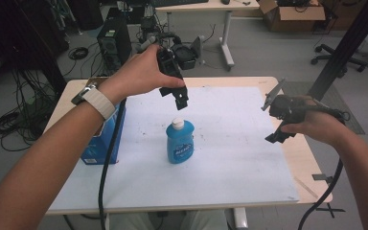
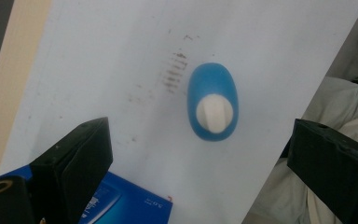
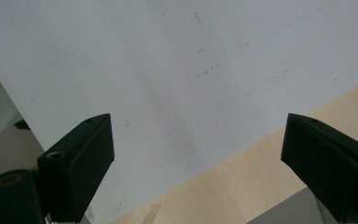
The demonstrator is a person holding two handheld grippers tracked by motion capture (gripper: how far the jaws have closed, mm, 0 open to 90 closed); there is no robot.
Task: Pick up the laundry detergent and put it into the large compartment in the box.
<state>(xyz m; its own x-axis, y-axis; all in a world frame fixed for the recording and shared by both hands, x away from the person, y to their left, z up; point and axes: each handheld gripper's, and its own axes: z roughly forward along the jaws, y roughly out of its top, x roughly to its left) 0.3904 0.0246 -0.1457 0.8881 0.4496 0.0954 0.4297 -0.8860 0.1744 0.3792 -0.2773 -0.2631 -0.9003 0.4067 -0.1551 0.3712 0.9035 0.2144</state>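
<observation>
A blue bottle (image 1: 179, 143) with a white cap stands upright near the middle of the white mat (image 1: 230, 158). My left gripper (image 1: 180, 98) hangs in the air just above and behind it, pointing down, jaws wide apart and holding nothing. In the left gripper view the blue bottle (image 2: 213, 101) appears from above, its white cap between and beyond the open left gripper (image 2: 200, 154). My right gripper (image 1: 279, 135) hovers over the mat's right edge. In its own view the right gripper (image 3: 198, 154) is open over bare mat and wood.
A blue box (image 1: 99, 148) sits at the mat's left edge, under my left forearm; its corner blue box (image 2: 126, 203) shows by the left jaw. The wooden table (image 1: 311, 163) has bare margins. A computer tower (image 1: 115, 40), cables and desks stand behind.
</observation>
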